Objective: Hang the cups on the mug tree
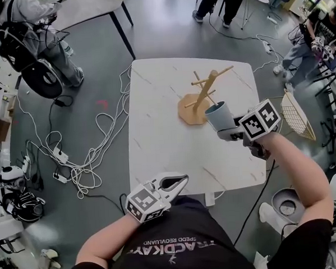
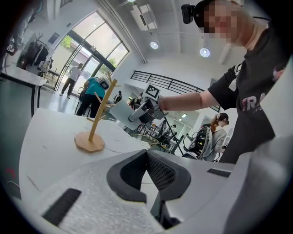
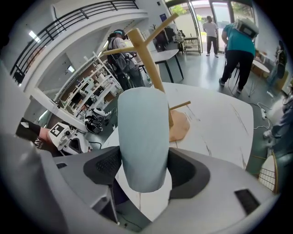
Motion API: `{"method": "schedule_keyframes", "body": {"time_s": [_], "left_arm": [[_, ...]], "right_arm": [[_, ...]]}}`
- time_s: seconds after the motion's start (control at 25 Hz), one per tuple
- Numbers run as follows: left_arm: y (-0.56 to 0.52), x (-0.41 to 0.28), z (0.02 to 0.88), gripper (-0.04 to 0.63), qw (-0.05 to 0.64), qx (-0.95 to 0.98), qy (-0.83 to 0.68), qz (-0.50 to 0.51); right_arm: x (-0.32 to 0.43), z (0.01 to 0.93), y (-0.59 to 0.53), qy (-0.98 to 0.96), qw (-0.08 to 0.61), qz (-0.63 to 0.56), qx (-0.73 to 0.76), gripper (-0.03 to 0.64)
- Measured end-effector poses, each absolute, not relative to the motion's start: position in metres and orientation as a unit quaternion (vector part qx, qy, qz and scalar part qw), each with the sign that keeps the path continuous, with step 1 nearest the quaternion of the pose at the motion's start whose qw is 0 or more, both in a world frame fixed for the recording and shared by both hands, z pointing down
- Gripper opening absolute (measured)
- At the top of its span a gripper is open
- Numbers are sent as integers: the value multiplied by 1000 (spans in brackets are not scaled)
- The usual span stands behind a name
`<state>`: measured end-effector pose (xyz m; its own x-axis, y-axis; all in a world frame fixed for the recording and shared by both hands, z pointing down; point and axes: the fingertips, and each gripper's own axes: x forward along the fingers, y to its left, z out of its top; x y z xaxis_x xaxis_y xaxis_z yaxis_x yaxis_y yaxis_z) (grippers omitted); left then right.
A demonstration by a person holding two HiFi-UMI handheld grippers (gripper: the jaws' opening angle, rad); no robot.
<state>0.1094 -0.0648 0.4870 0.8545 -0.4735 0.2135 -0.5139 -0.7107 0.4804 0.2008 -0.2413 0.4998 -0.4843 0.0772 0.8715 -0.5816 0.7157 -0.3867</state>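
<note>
A wooden mug tree (image 1: 202, 95) stands bare on the white table (image 1: 156, 126), right of its middle. My right gripper (image 1: 228, 129) is shut on a grey-blue cup (image 1: 219, 116) and holds it in the air just right of the tree's base. In the right gripper view the cup (image 3: 143, 137) sits upright between the jaws, with the tree's trunk (image 3: 149, 64) directly behind it. My left gripper (image 1: 175, 184) hovers at the table's near edge, shut and holding nothing. In the left gripper view the tree (image 2: 98, 119) and the held cup (image 2: 120, 114) are far off.
A wire basket (image 1: 298, 116) stands on the floor off the table's right edge. Cables and power strips (image 1: 85, 158) lie on the floor to the left. People stand beyond the far edge, and a round bin (image 1: 287, 206) sits at lower right.
</note>
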Motion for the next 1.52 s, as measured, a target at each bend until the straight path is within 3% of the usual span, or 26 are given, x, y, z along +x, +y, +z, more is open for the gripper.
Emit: {"method": "schedule_keyframes", "body": {"time_s": [0.72, 1.52], "left_arm": [[-68, 124, 484, -6, 272, 922, -277, 5], [-55, 95, 494, -6, 277, 918, -283, -19]], "right_arm": [[218, 484, -252, -693, 635, 326, 100, 310], [214, 493, -273, -605, 738, 275, 117, 310]]}}
